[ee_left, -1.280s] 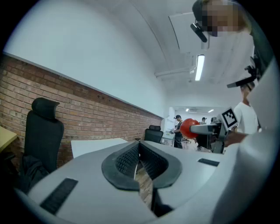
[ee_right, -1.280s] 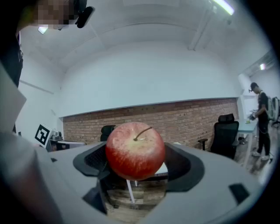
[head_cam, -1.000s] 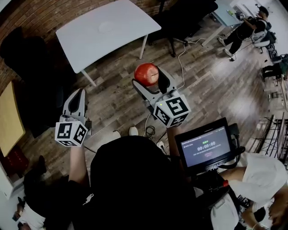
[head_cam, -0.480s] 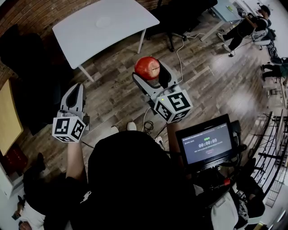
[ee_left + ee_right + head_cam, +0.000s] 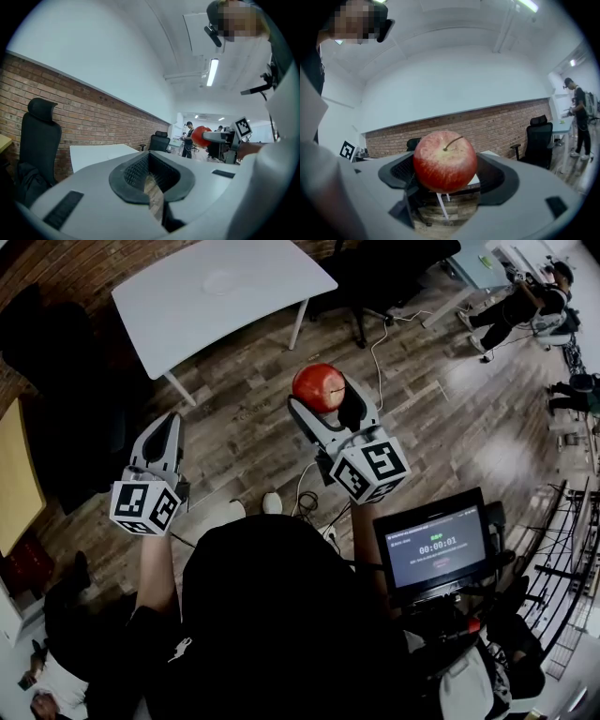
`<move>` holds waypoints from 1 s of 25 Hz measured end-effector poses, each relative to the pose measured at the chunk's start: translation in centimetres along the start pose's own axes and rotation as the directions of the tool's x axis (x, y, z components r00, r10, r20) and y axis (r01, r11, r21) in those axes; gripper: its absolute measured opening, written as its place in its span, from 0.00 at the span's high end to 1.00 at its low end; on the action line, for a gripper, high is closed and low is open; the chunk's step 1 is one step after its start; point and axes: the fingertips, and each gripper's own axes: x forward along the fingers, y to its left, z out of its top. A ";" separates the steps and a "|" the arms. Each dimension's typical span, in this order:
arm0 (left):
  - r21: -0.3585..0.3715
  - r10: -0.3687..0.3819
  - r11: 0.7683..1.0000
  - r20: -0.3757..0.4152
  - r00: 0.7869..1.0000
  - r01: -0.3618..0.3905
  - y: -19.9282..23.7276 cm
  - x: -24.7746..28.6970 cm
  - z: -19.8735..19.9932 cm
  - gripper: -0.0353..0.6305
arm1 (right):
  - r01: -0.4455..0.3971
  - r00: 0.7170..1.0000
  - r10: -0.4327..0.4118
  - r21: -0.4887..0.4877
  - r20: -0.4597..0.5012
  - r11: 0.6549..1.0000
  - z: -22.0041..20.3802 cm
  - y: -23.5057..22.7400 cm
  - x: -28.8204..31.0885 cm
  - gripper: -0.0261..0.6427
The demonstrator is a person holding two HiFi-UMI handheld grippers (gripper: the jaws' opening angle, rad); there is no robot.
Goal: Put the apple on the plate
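Apple (image 5: 317, 385) farther right in right gripper (image 5: 324, 396), well apart from plate (image 5: 228, 282)

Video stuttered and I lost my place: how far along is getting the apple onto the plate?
Done: the right hand-held gripper is shut on the apple, which is lifted clear. In hand: the apple is held in the air above the wood floor, short of the white table. Left: reach the table, set the apple on the faint round plate that seems to lie there, and release. The left hand-held gripper is shut and empty.
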 end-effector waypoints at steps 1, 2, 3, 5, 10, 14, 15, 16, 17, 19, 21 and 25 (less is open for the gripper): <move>0.001 0.002 1.000 0.002 1.000 -0.002 0.0 0.0 -0.1 0.94 | 0.000 1.000 0.000 0.003 0.001 1.000 -0.1 -0.1 -0.1 0.37; 0.001 0.003 1.000 0.003 1.000 -0.003 0.0 0.0 -0.1 0.94 | -0.002 1.000 0.002 0.003 0.001 1.000 -0.2 -0.1 -0.1 0.37; 0.001 0.004 1.000 0.004 1.000 -0.004 0.0 0.0 -0.1 0.94 | -0.005 1.000 0.005 0.003 0.002 1.000 -0.3 -0.1 -0.2 0.37; 0.004 0.005 1.000 0.005 1.000 -0.005 -0.2 0.0 -0.3 0.94 | -0.010 1.000 0.010 0.008 0.007 1.000 -0.5 0.0 -0.5 0.37; 0.013 -0.002 1.000 -0.001 1.000 0.002 -0.8 0.3 -0.9 0.94 | -0.022 1.000 0.022 0.009 -0.004 1.000 -1.9 -0.2 -1.3 0.37; 0.020 0.007 1.000 0.003 1.000 -0.007 -0.9 0.4 -1.1 0.94 | -0.031 1.000 0.031 0.004 0.001 1.000 -2.2 -0.2 -1.6 0.37; 0.020 0.010 1.000 0.004 1.000 -0.010 -0.9 0.5 -1.2 0.94 | -0.035 0.999 0.035 0.001 0.004 0.999 -2.2 -0.2 -1.6 0.37; 0.019 0.013 1.000 0.004 1.000 -0.013 -1.0 0.5 -1.4 0.94 | -0.038 0.999 0.038 -0.002 0.004 0.999 -2.3 -0.2 -1.6 0.37; 0.017 0.014 1.000 0.003 1.000 -0.014 -1.1 0.4 -1.7 0.94 | -0.041 0.999 0.041 -0.006 0.003 0.999 -2.5 -0.2 -1.7 0.37; 0.019 0.010 1.000 0.002 1.000 -0.010 -1.5 0.4 -2.1 0.94 | -0.045 0.999 0.045 -0.011 0.001 0.999 -2.8 -0.2 -2.0 0.37; 0.019 0.006 1.000 0.007 1.000 -0.006 -2.1 0.4 -2.2 0.94 | -0.051 0.999 0.051 -0.012 -0.001 0.999 -3.1 -0.5 -2.3 0.37; 0.004 0.020 1.000 0.014 1.000 -0.020 -2.9 0.1 -2.7 0.94 | -0.056 0.998 0.056 -0.004 -0.006 0.998 -3.8 -1.3 -3.2 0.37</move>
